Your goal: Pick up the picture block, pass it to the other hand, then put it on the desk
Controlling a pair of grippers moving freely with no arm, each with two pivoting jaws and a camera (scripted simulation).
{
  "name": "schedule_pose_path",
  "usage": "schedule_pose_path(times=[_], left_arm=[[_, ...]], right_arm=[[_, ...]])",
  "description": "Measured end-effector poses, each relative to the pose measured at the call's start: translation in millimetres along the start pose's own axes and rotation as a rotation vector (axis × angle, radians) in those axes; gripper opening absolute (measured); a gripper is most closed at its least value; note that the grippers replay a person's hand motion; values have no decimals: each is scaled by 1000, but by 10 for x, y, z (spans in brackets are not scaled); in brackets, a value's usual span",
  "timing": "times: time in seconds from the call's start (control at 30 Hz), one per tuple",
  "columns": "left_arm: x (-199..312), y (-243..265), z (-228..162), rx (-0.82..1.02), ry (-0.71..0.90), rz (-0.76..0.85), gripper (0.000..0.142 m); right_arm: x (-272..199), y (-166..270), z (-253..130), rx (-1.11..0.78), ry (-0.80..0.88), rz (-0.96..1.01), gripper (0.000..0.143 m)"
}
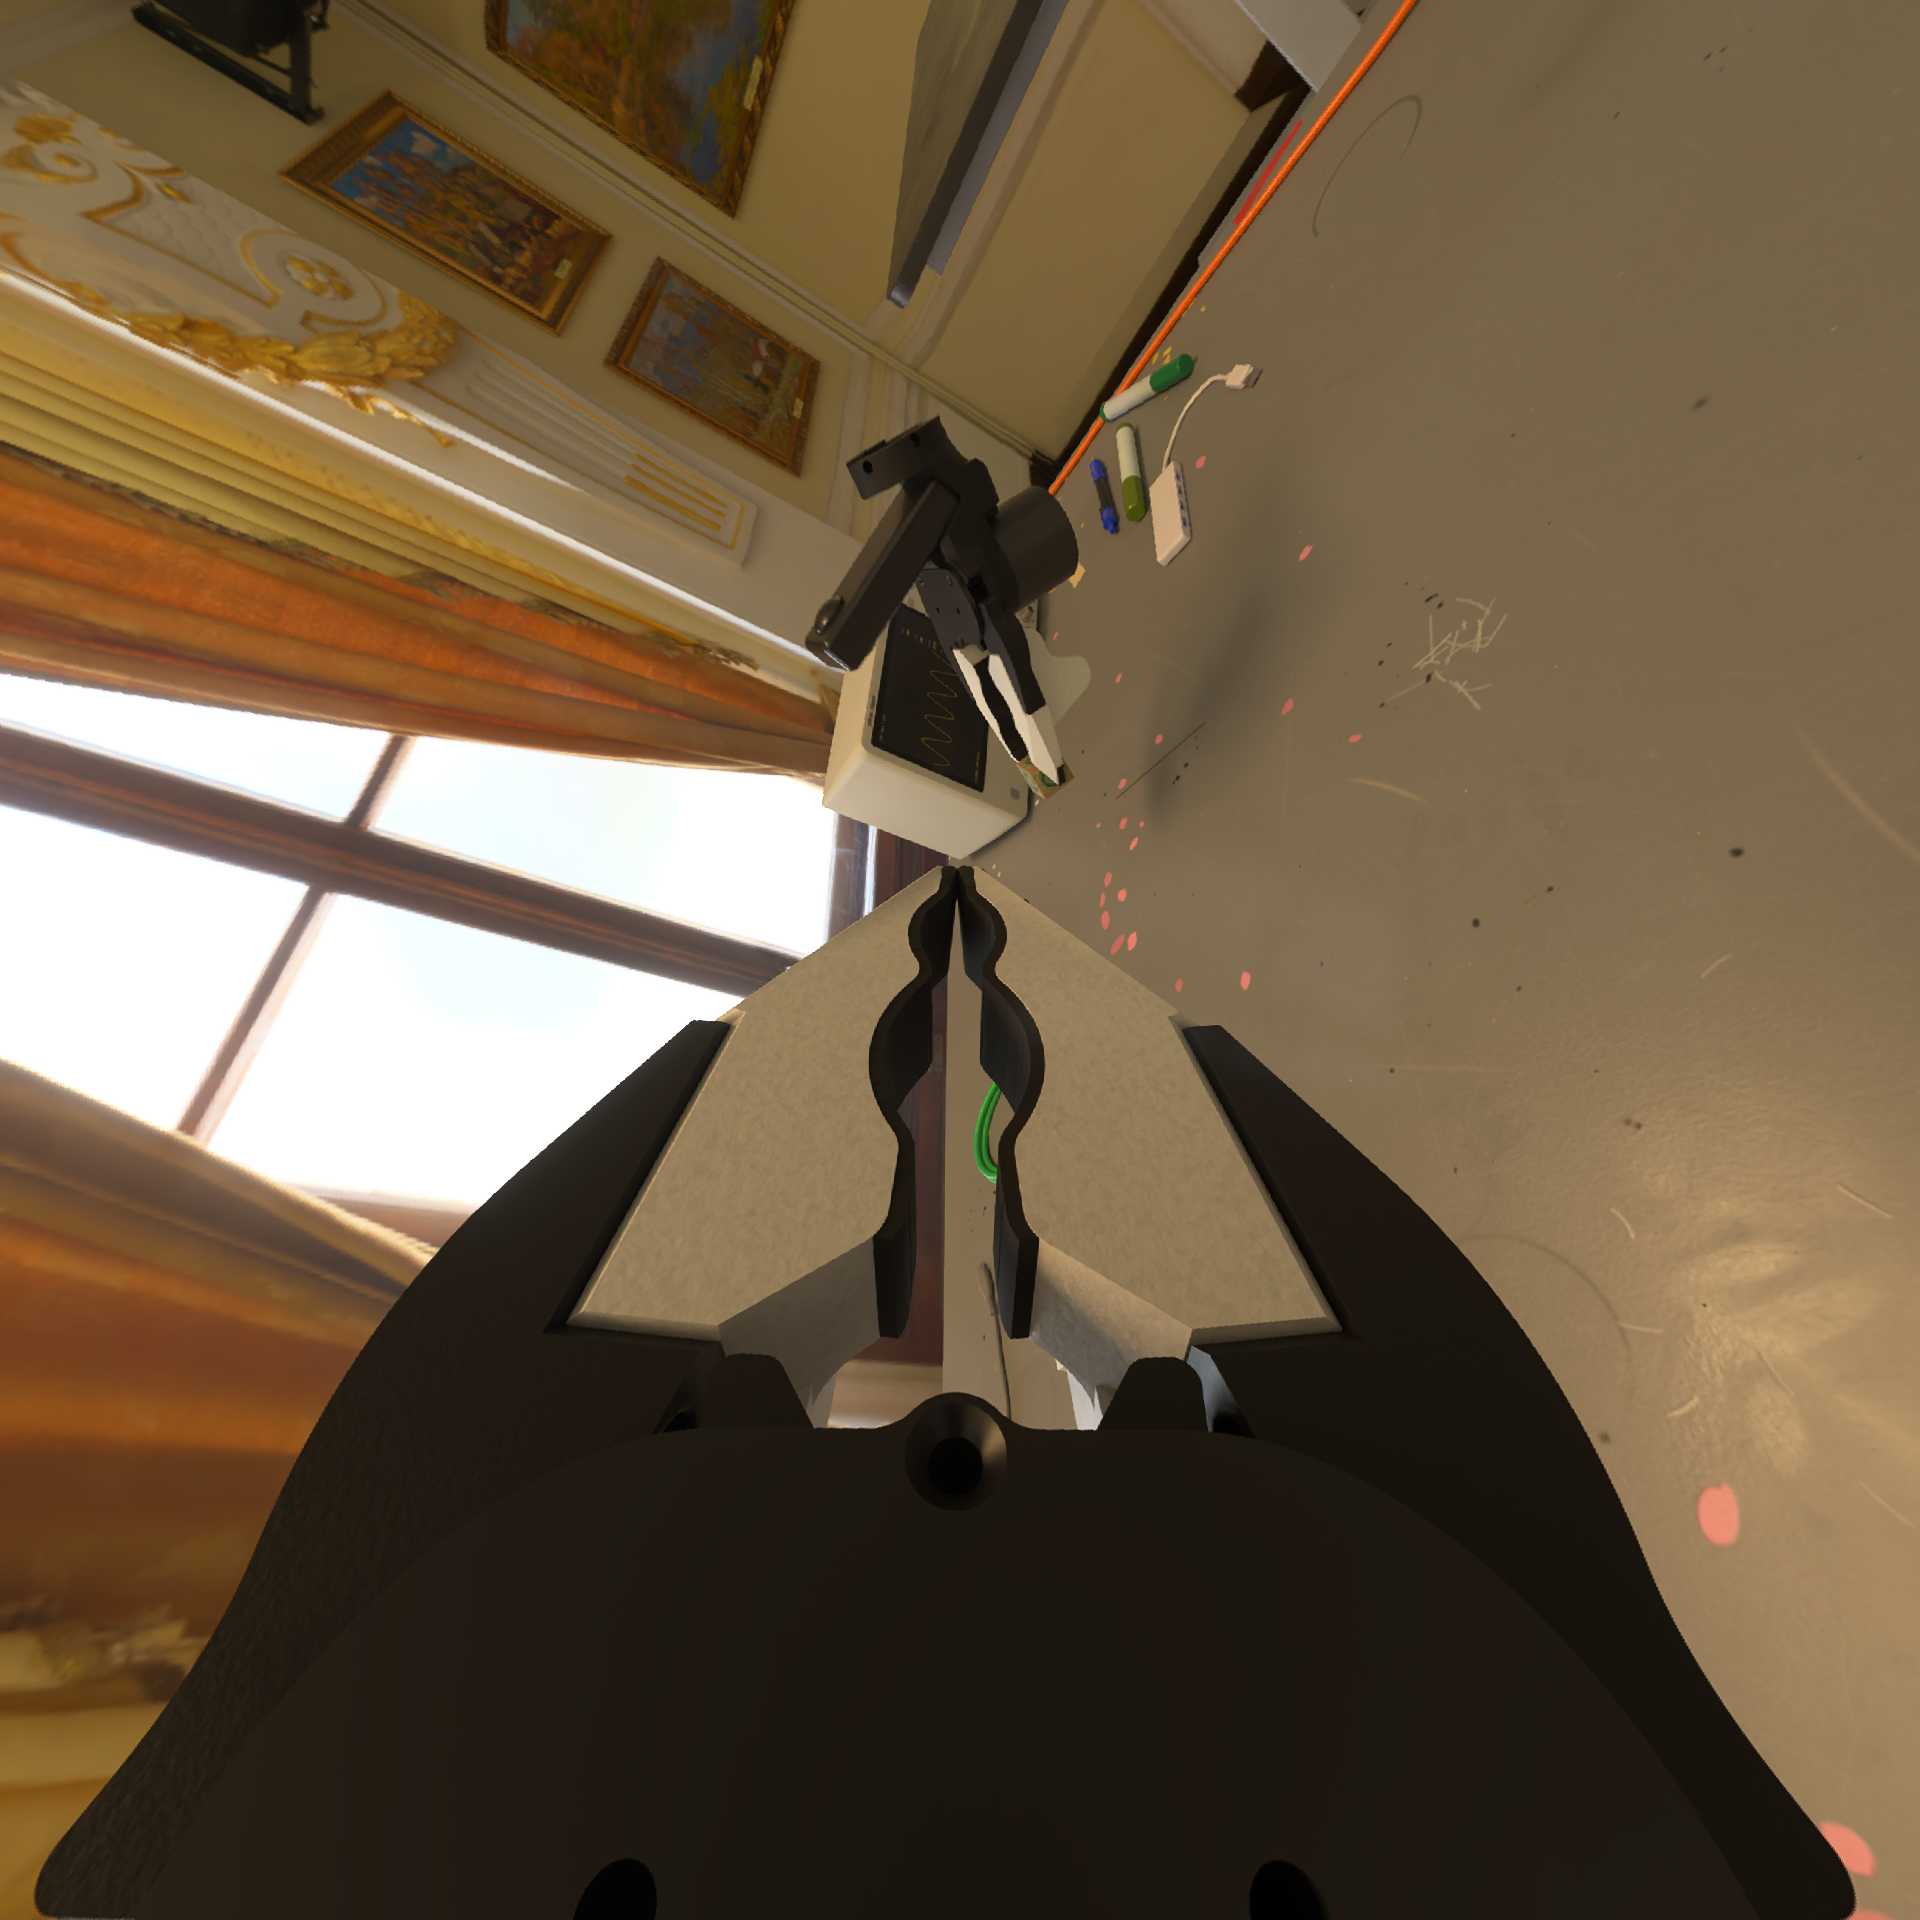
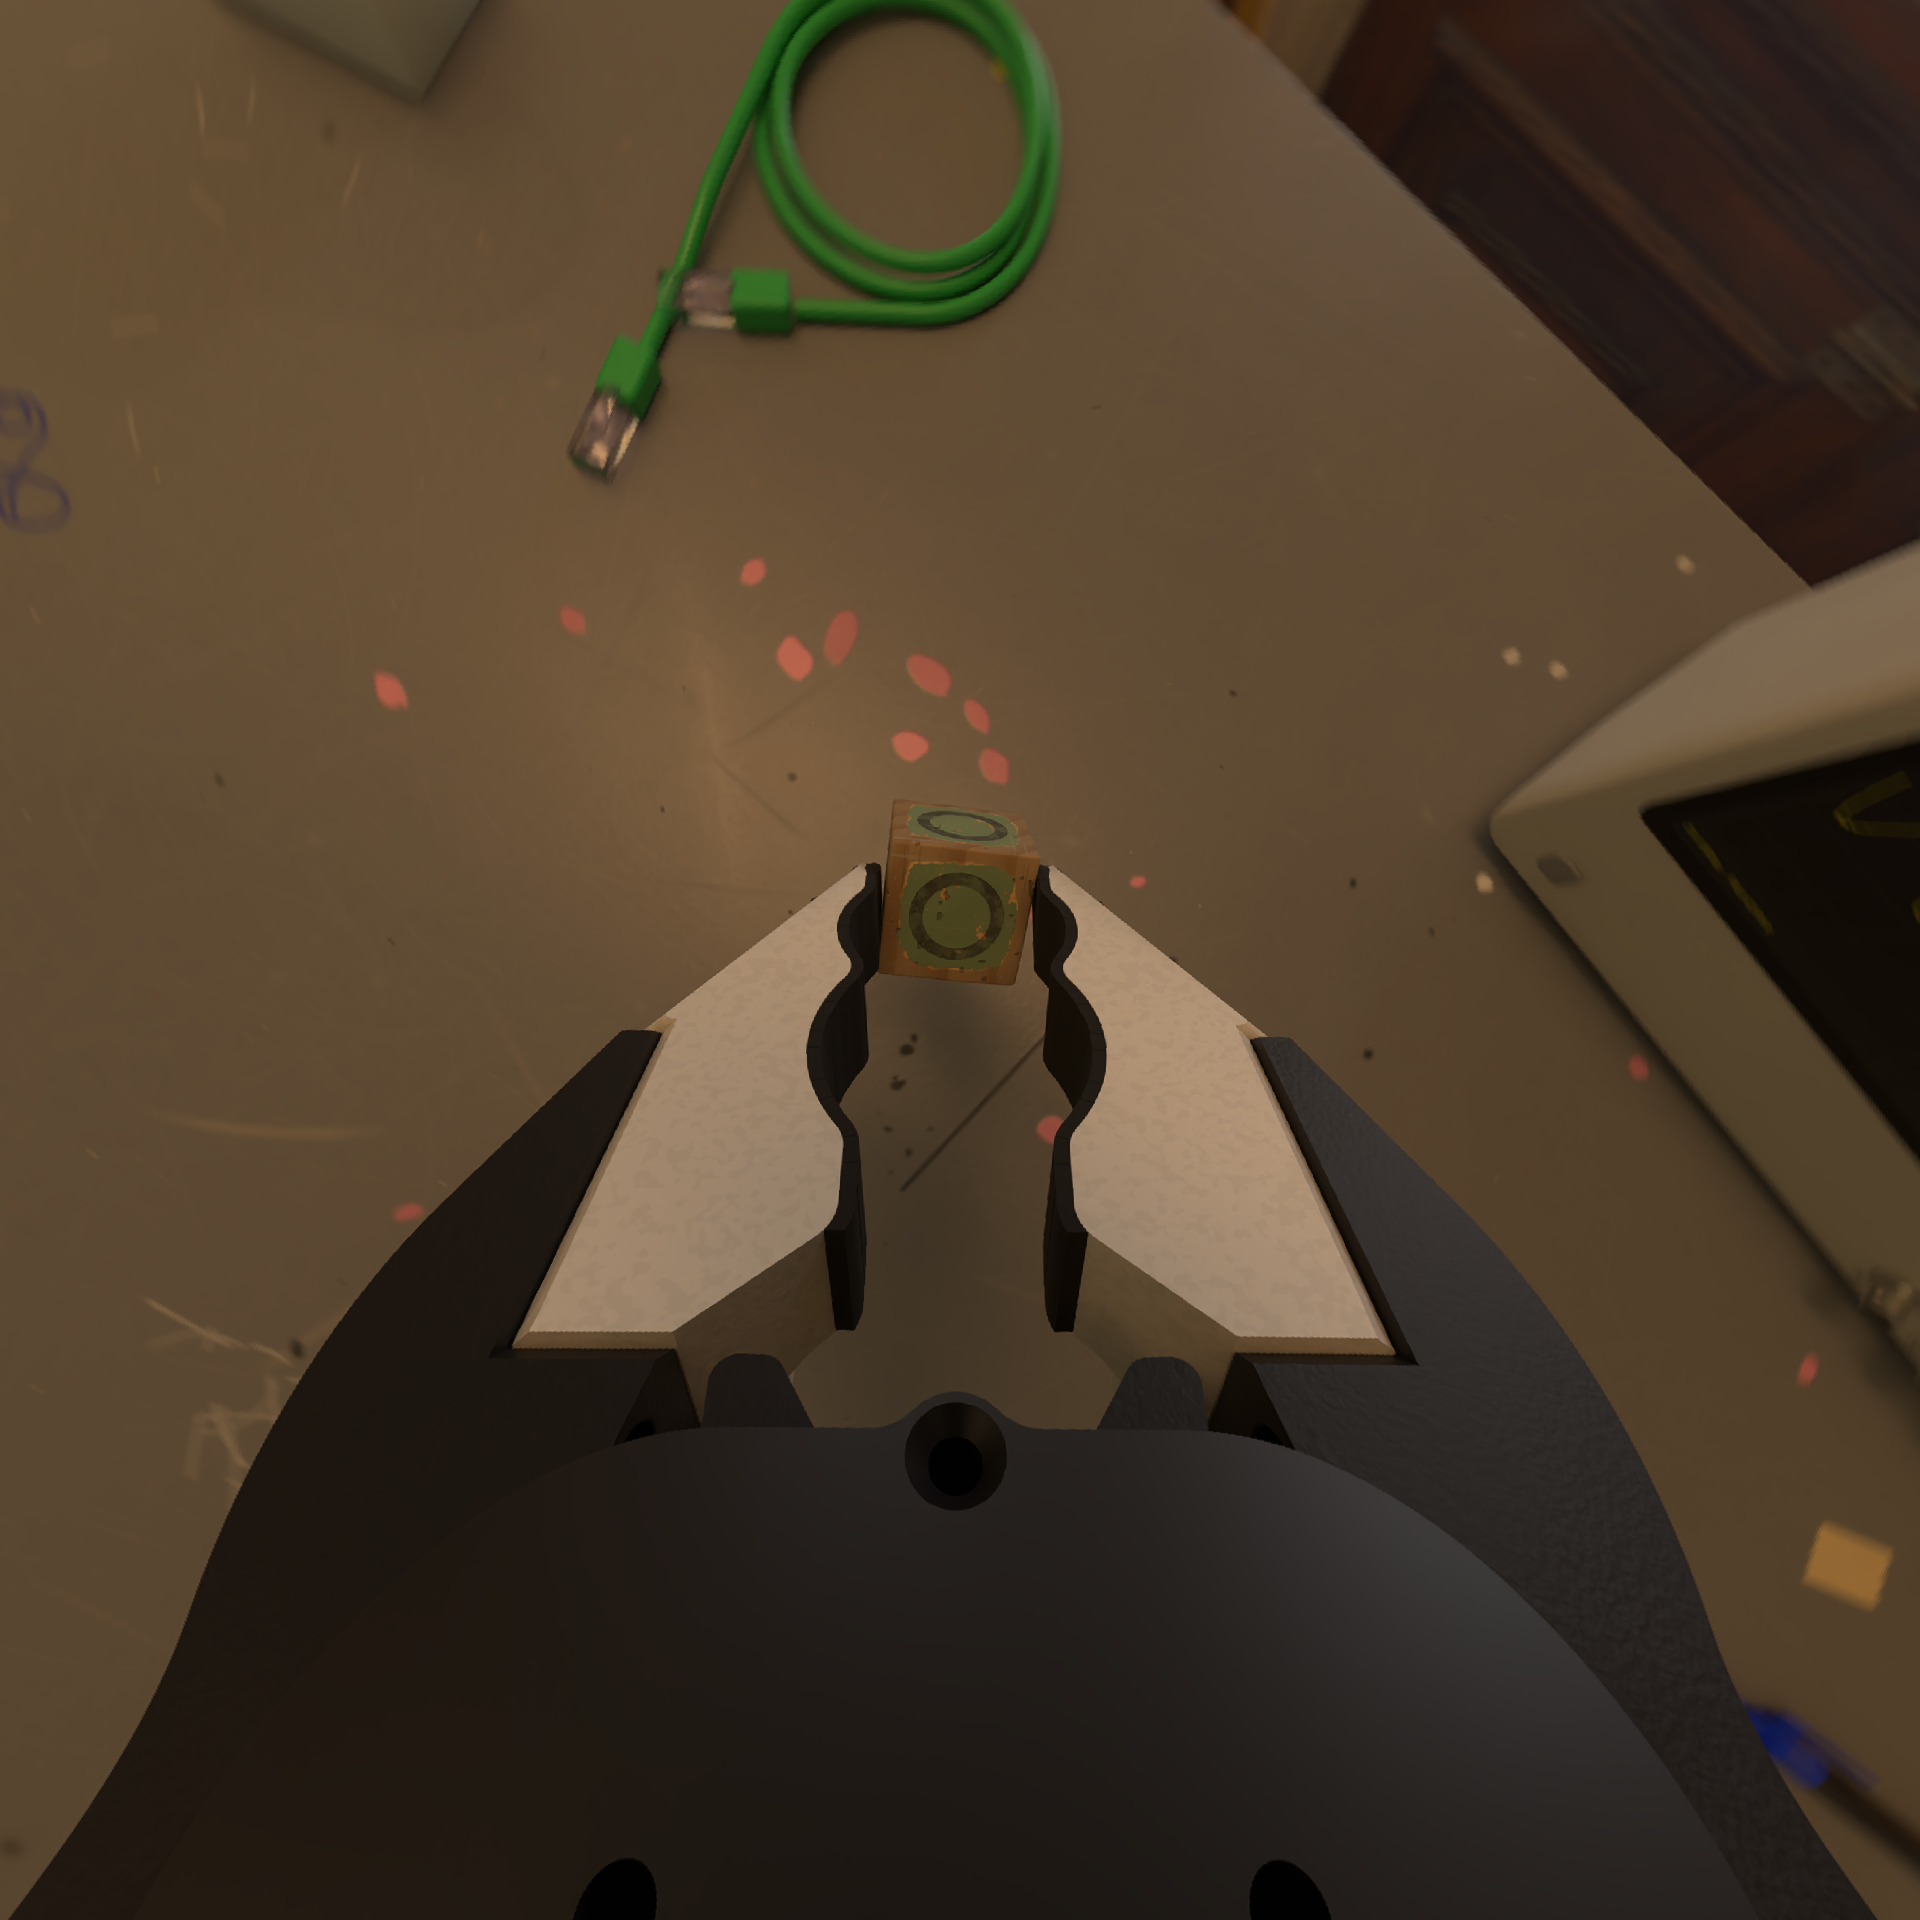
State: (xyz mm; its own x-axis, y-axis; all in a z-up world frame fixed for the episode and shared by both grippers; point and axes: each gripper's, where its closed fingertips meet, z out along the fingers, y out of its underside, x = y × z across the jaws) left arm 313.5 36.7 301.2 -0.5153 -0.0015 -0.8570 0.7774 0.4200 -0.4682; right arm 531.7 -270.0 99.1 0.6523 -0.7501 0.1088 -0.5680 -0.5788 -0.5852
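Note:
The picture block (image 2: pixel 956 899) is a small wooden cube with green faces bearing dark rings. My right gripper (image 2: pixel 958 883) is shut on it at the fingertips and holds it above the desk (image 2: pixel 416 831). In the left wrist view the right gripper (image 1: pixel 1044 764) shows farther off, pointing down at the desk (image 1: pixel 1558 935), with the block (image 1: pixel 1042 779) at its tips. My left gripper (image 1: pixel 956 878) is shut and empty, held apart from the block and turned sideways to the desk.
A coiled green cable (image 2: pixel 883 208) lies on the desk beyond the block. A beige instrument with a dark screen (image 2: pixel 1714 883) stands at the right; it also shows in the left wrist view (image 1: pixel 925 748). Markers (image 1: pixel 1127 468) and a white hub (image 1: pixel 1174 514) lie farther off.

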Motion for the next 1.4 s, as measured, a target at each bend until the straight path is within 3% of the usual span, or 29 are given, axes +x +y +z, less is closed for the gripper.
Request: schedule_pose_path(times=[0.4, 0.67, 0.97, 1.37, 1.4], left_arm=[[-16, 102, -10, -35, 4, -9, 0], [-5, 165, 70, -54, 16, -11, 0], [20, 199, 128, -62, 33, -9, 0], [22, 217, 118, -64, 39, -10, 0], [26, 221, 121, -66, 42, -10, 0]], right_arm=[[-55, 293, 423, -172, -215, -310, 29], [293, 404, 543, -219, -92, -30, 29], [307, 499, 611, -340, -79, 123, 29], [229, 493, 713, -356, -111, 3, 29], [227, 488, 715, -353, -109, 3, 36]])
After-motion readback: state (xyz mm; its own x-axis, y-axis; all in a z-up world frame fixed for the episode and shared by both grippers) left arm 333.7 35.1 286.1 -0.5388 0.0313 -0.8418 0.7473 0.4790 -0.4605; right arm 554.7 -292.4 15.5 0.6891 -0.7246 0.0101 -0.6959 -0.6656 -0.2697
